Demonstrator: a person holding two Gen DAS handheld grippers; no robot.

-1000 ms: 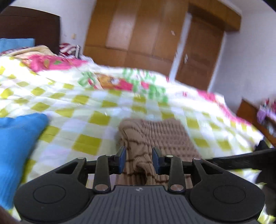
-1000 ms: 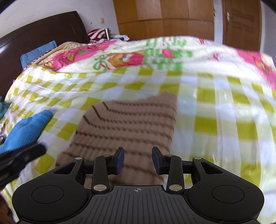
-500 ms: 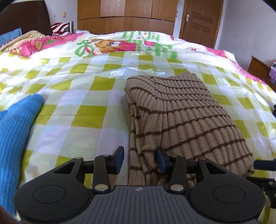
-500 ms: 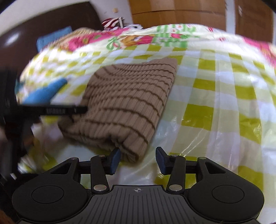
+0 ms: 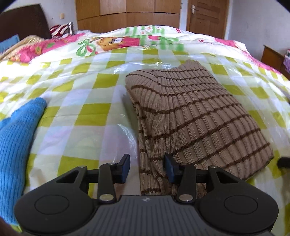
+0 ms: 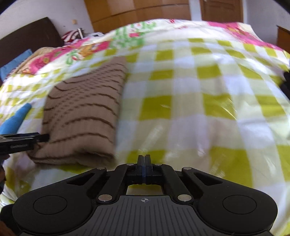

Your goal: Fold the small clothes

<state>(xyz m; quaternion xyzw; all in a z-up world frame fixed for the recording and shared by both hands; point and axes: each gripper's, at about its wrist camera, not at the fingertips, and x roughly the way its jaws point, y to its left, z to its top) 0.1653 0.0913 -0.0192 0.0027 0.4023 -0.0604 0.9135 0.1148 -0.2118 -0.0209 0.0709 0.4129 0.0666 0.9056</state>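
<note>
A folded tan knit sweater with thin brown stripes [image 5: 195, 116] lies on the checked bedspread [image 5: 87, 101]. My left gripper [image 5: 147, 168] is open, its fingers either side of the sweater's near left edge, not closed on it. In the right wrist view the sweater [image 6: 85, 112] lies to the left, blurred. My right gripper [image 6: 144, 160] is shut and empty, over bare bedspread [image 6: 190, 109] to the right of the sweater. The left gripper's finger [image 6: 23, 140] shows at that view's left edge, against the sweater.
A blue knit garment [image 5: 16, 141] lies on the bed at the left. Pillows and a dark headboard [image 5: 23, 21] are at the far left, wooden wardrobe and door [image 5: 204, 16] behind the bed. A wooden stand [image 5: 271, 56] is at the right.
My right gripper has shut and swung right, away from the sweater's near corner. My left gripper stays open at the sweater's left edge, now a little closer.
</note>
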